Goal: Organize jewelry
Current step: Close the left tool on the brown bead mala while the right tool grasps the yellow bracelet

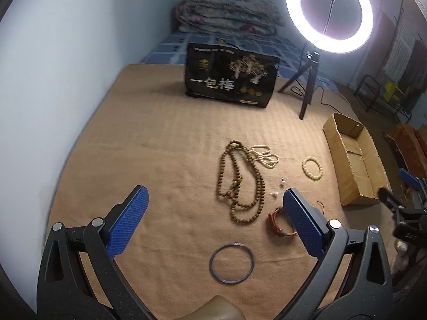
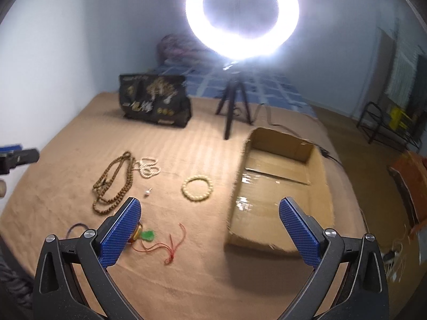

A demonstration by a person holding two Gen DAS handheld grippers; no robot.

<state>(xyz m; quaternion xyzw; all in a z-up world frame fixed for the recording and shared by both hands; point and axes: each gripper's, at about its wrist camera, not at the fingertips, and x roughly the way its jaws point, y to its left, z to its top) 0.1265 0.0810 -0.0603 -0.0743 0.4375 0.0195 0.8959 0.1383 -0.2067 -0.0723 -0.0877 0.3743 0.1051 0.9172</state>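
Jewelry lies on a tan blanket (image 1: 149, 160). A long brown bead necklace (image 1: 240, 184) lies beside a white pearl strand (image 1: 265, 154); they also show in the right wrist view, necklace (image 2: 114, 184) and pearls (image 2: 148, 168). A cream bead bracelet (image 1: 312, 168) (image 2: 197, 188) lies near an open cardboard box (image 1: 355, 160) (image 2: 283, 186). A blue bangle (image 1: 231, 263) lies below my open, empty left gripper (image 1: 213, 202). A brown leather bracelet (image 1: 277, 222) sits by its right finger. My right gripper (image 2: 210, 213) is open and empty above a green pendant on red cord (image 2: 149, 236).
A black printed bag (image 1: 229, 78) (image 2: 154, 101) stands at the back. A lit ring light on a tripod (image 1: 329, 13) (image 2: 241, 13) stands behind the box. Small earrings (image 1: 279, 186) lie near the necklace. A folded quilt (image 1: 226, 16) lies at the far end of the bed.
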